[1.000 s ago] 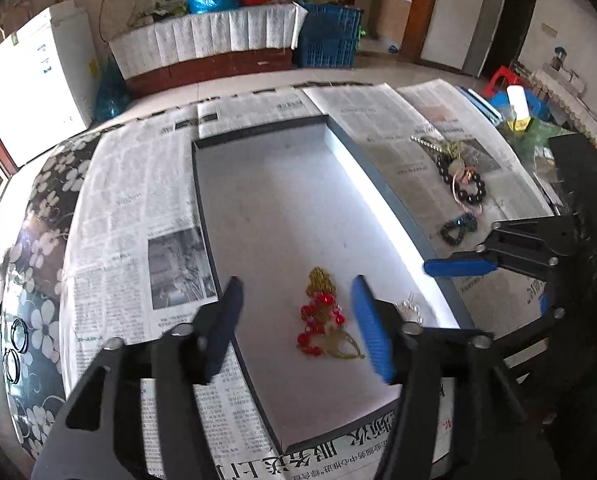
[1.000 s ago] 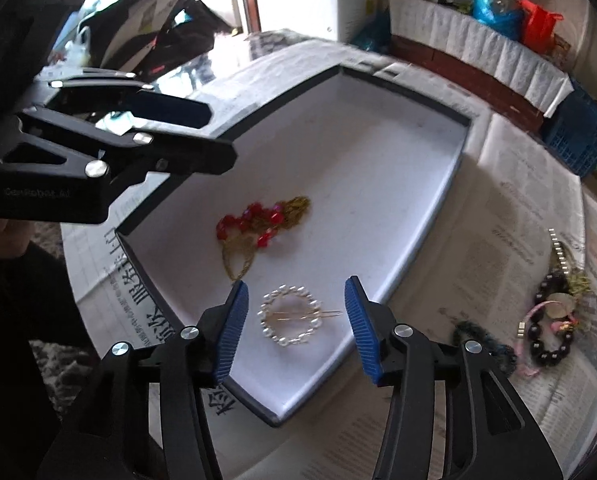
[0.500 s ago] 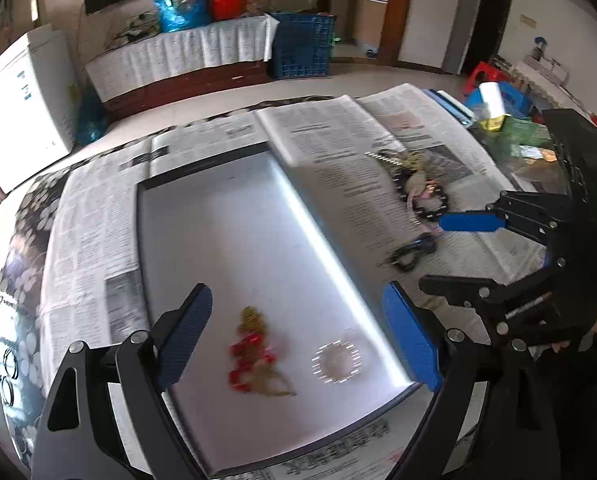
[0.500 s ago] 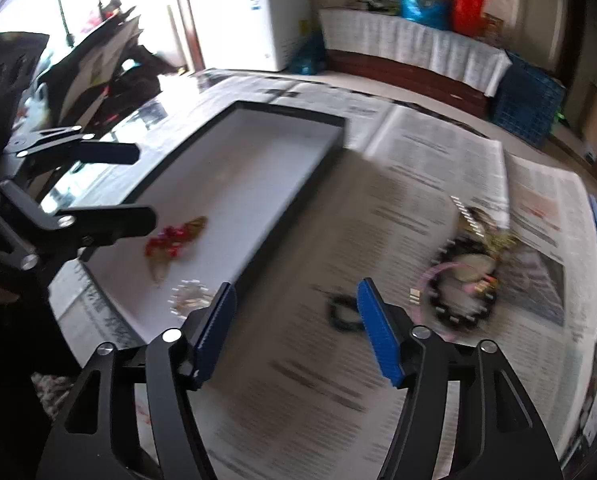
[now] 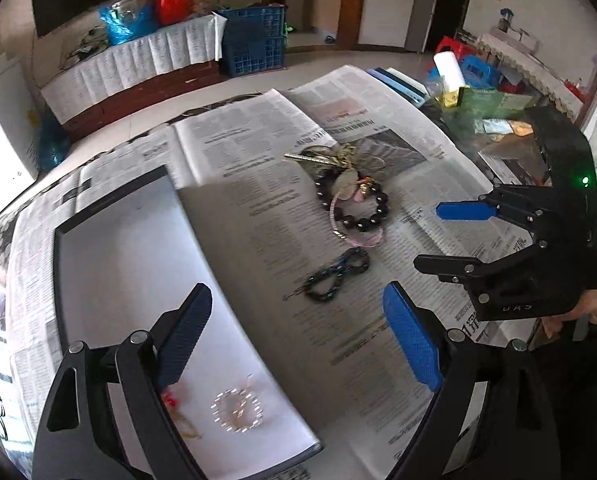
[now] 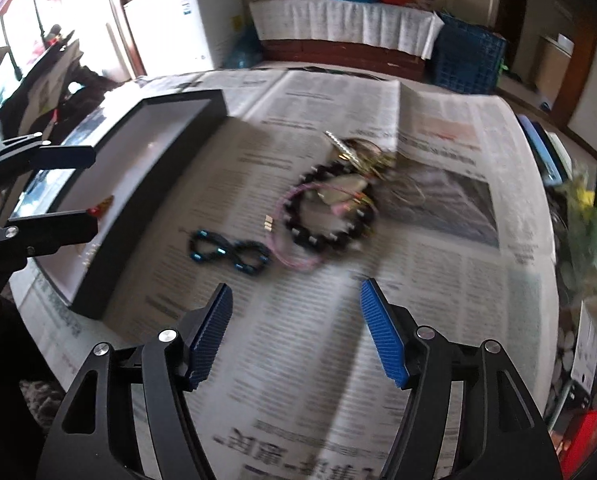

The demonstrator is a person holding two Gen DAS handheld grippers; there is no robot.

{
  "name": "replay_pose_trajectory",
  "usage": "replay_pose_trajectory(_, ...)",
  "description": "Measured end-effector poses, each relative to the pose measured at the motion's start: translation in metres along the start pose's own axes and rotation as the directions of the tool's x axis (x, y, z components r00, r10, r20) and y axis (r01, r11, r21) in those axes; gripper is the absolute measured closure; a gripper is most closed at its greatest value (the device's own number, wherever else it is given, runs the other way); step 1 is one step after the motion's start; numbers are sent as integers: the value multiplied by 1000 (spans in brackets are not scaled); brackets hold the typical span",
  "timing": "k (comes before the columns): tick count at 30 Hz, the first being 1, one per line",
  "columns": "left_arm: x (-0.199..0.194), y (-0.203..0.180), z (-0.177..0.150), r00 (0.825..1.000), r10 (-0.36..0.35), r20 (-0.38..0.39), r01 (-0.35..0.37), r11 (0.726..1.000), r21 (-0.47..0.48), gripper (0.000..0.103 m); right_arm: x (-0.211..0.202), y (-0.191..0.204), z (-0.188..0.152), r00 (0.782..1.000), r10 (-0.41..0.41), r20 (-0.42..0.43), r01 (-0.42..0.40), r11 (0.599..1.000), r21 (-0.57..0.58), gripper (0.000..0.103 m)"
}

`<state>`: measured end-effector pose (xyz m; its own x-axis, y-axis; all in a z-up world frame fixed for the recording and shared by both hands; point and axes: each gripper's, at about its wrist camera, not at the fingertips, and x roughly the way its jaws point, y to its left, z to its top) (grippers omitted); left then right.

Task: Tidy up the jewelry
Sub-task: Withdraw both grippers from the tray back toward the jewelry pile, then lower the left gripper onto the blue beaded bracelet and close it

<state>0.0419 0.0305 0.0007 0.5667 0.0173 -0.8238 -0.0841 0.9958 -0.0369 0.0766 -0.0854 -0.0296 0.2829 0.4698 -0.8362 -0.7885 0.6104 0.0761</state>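
A flat white tray [image 5: 130,264] with a dark rim lies on the newspaper-covered table; it also shows in the right wrist view [image 6: 170,128]. In it lie a pearl ring brooch [image 5: 237,410] and a red-bead gold piece [image 5: 174,404], half hidden by my left finger. On the newspaper lie a dark blue-black twisted bracelet [image 5: 336,274] [image 6: 228,252], a black bead bracelet [image 5: 362,208] [image 6: 326,216] with a pink cord and a tangle of gold chains [image 5: 330,158]. My left gripper [image 5: 298,344] is open and empty above the tray's right edge. My right gripper [image 6: 296,340] is open and empty, short of the twisted bracelet.
Clutter stands at the table's right end: a white roll [image 5: 450,70], green packets [image 5: 494,100], blue book edges [image 6: 542,152]. Beyond the table are a white freezer [image 6: 178,24], a covered bench [image 5: 138,64] and a blue crate [image 5: 254,42].
Both grippers have swung right, away from the tray toward the loose jewelry on the newspaper. The pearl brooch stays in the tray. Both grippers remain open.
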Motion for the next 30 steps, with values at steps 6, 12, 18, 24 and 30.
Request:
replay_pose_trajectory(6,29,-27,1,999,2,-46,2,996,86,18,-6,-23,-6,1000,-11,13,10,999,45,34)
replay_pose_trajectory(12,55,-37,1,995,-8,-96,18,994,110,24,-6,-30,-7,1000,-6,8,6,998,56,34)
replay_pose_trajectory(18,75,-35,5,994,12,-113,3,991,133,28,-1,-27,-3,1000,-6,-3,6,999,51,34)
replay_pose_trajectory(24,95,-30,7,985,-6,-173,30,990,139,48,3,-29,6,1000,-9,-3,10,998,64,34)
replay_pose_trajectory(30,92,-30,7,986,-4,-169,30,988,155,83,9,-31,16,1000,1,1,-1,996,93,34)
